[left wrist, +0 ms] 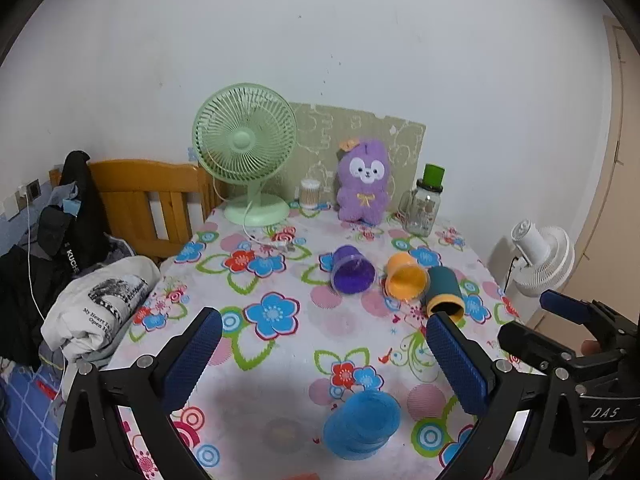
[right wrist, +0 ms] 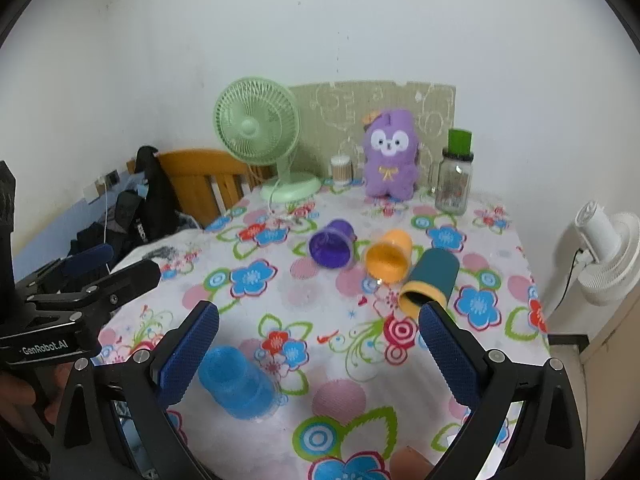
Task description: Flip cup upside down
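A blue cup (left wrist: 362, 424) stands upside down on the flowered tablecloth (left wrist: 280, 360), near the front; it also shows in the right wrist view (right wrist: 236, 382). Three cups lie on their sides further back: a purple cup (left wrist: 352, 270) (right wrist: 332, 243), an orange cup (left wrist: 405, 277) (right wrist: 389, 256) and a teal cup with a yellow rim (left wrist: 443, 292) (right wrist: 430, 280). My left gripper (left wrist: 326, 354) is open and empty above the table, behind the blue cup. My right gripper (right wrist: 320, 346) is open and empty, with the blue cup just by its left finger.
At the back stand a green desk fan (left wrist: 246, 152), a purple plush toy (left wrist: 363, 182), a cotton swab jar (left wrist: 310, 194) and a glass bottle with a green cap (left wrist: 426, 202). A wooden bed frame and piled clothes (left wrist: 80, 272) lie left. A white fan (left wrist: 540, 260) stands right.
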`<control>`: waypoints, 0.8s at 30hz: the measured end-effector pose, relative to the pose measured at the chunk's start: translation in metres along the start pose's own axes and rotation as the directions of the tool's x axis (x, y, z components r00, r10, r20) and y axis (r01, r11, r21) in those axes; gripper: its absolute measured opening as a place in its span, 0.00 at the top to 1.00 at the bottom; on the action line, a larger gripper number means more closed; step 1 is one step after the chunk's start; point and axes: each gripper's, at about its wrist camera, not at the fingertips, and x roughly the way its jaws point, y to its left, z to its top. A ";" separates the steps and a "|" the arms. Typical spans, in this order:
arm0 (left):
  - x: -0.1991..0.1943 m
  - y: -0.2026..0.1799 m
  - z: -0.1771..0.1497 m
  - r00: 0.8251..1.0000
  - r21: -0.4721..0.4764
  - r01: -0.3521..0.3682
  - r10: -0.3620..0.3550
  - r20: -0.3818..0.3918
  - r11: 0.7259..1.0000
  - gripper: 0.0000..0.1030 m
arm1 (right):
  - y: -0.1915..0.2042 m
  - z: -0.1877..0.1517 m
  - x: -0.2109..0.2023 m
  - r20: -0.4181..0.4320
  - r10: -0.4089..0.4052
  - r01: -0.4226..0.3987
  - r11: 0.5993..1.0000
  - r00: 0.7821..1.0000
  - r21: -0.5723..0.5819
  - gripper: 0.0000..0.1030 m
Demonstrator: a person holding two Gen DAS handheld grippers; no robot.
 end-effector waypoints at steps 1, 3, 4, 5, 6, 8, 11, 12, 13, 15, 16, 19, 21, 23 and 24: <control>-0.002 0.001 0.001 1.000 -0.002 -0.001 0.001 0.009 1.000 0.00 | 0.001 0.002 -0.003 0.011 -0.001 0.001 1.000 1.000 -0.002 0.02; -0.006 0.003 0.003 1.000 -0.004 0.001 -0.001 0.023 1.000 0.00 | 0.004 0.004 -0.006 0.023 -0.004 0.004 1.000 1.000 -0.004 0.02; -0.007 0.002 0.004 1.000 -0.003 0.000 0.000 0.028 1.000 0.00 | 0.006 0.006 -0.008 0.031 -0.009 0.010 1.000 0.999 -0.009 0.02; -0.009 0.002 0.005 0.999 -0.001 -0.001 0.001 0.036 1.000 0.00 | 0.007 0.006 -0.010 0.036 -0.013 0.013 1.000 0.999 -0.013 0.02; -0.010 0.001 0.006 0.999 0.002 -0.001 0.001 0.044 1.000 0.00 | 0.009 0.007 -0.011 0.040 -0.015 0.016 1.000 0.999 -0.018 0.02; -0.012 0.001 0.006 0.999 0.010 -0.001 0.001 0.052 1.000 0.00 | 0.012 0.008 -0.013 0.045 -0.016 0.017 1.000 0.999 -0.023 0.02; -0.012 0.000 0.005 0.999 0.019 -0.003 0.002 0.053 1.000 0.00 | 0.015 0.009 -0.013 0.049 -0.019 0.020 0.999 0.999 -0.027 0.02; -0.013 0.000 0.005 0.999 0.021 -0.004 0.003 0.053 1.000 0.00 | 0.015 0.009 -0.013 0.050 -0.021 0.023 0.999 0.999 -0.028 0.02; -0.012 0.000 0.004 0.999 0.024 -0.006 0.005 0.053 1.000 0.00 | 0.016 0.009 -0.013 0.050 -0.023 0.024 0.999 0.999 -0.028 0.02; -0.012 0.000 0.004 0.999 0.028 -0.009 0.007 0.052 1.000 0.00 | 0.017 0.009 -0.012 0.048 -0.018 0.020 0.999 0.999 -0.026 0.02; -0.012 0.001 0.003 0.999 0.029 -0.010 0.008 0.051 1.000 0.00 | 0.017 0.009 -0.012 0.047 -0.018 0.019 1.000 0.999 -0.024 0.02; -0.011 0.001 0.003 0.999 0.030 -0.012 0.011 0.048 0.999 0.00 | 0.017 0.009 -0.011 0.046 -0.018 0.019 1.000 0.999 -0.024 0.02; -0.010 0.002 0.003 0.999 0.030 -0.013 0.011 0.047 0.999 0.00 | 0.017 0.009 -0.011 0.046 -0.015 0.016 1.000 0.999 -0.023 0.02; -0.010 0.002 0.003 0.999 0.030 -0.012 0.010 0.047 0.999 0.00 | 0.018 0.009 -0.011 0.046 -0.016 0.017 1.000 0.999 -0.023 0.02; -0.010 0.002 0.003 0.999 0.030 -0.012 0.010 0.047 0.999 0.00 | 0.018 0.010 -0.011 0.046 -0.017 0.018 1.000 0.999 -0.024 0.02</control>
